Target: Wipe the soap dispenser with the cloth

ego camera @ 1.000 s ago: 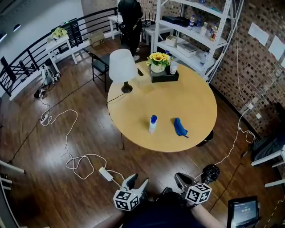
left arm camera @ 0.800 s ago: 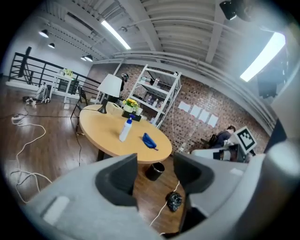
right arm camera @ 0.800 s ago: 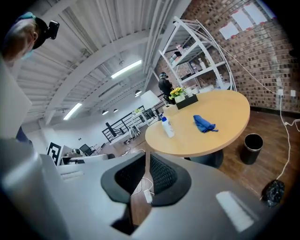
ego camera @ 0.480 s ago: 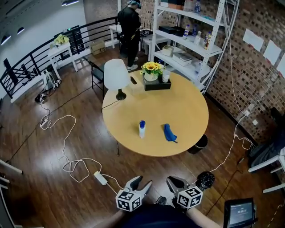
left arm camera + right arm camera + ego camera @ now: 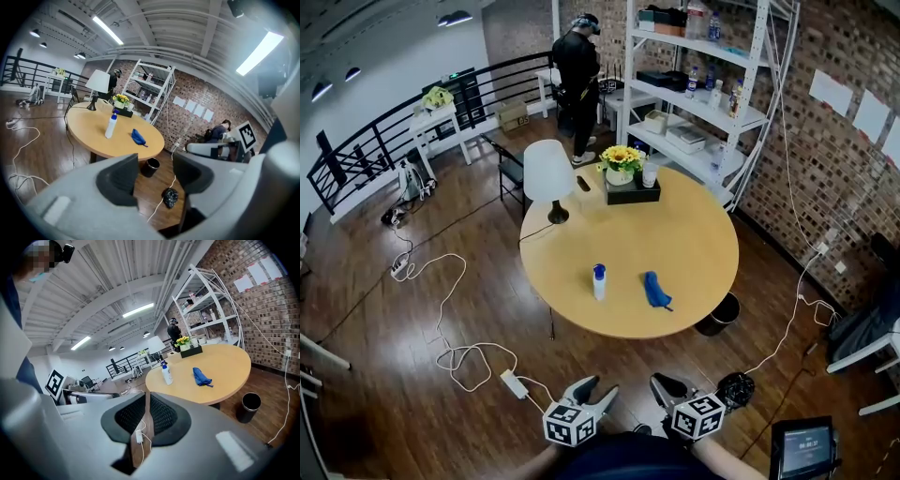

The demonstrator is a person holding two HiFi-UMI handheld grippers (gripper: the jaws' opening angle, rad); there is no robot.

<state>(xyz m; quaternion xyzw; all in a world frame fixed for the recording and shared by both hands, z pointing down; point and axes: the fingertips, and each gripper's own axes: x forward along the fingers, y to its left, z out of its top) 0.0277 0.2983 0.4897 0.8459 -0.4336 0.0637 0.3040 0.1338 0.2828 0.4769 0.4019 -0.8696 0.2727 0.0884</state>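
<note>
On the round wooden table point(image 5: 675, 234) a white soap dispenser point(image 5: 598, 281) with a blue pump top stands upright. A crumpled blue cloth point(image 5: 654, 289) lies just to its right. Both grippers hang over the floor, well short of the table's near edge. My left gripper point(image 5: 598, 392) is open with nothing between its pads; its jaws have just been closing a little. My right gripper point(image 5: 663, 383) is shut on nothing. The left gripper view looks past the left gripper point(image 5: 157, 171) to the dispenser point(image 5: 110, 125) and cloth point(image 5: 137, 137). The right gripper point(image 5: 146, 416) faces the dispenser point(image 5: 166, 373) and cloth point(image 5: 201, 376).
A white lamp point(image 5: 548, 173) and a flower box point(image 5: 621, 167) stand at the table's far side. Behind are a shelf rack point(image 5: 694, 84) and a standing person point(image 5: 579, 66). A black bin point(image 5: 724, 309) sits under the table's right edge. Cables point(image 5: 459, 352) and a power strip point(image 5: 514, 382) lie on the floor.
The left gripper's jaws stand a little narrower than a second ago. Both grippers have shifted slightly at the bottom of the head view. The dispenser and cloth lie as before.
</note>
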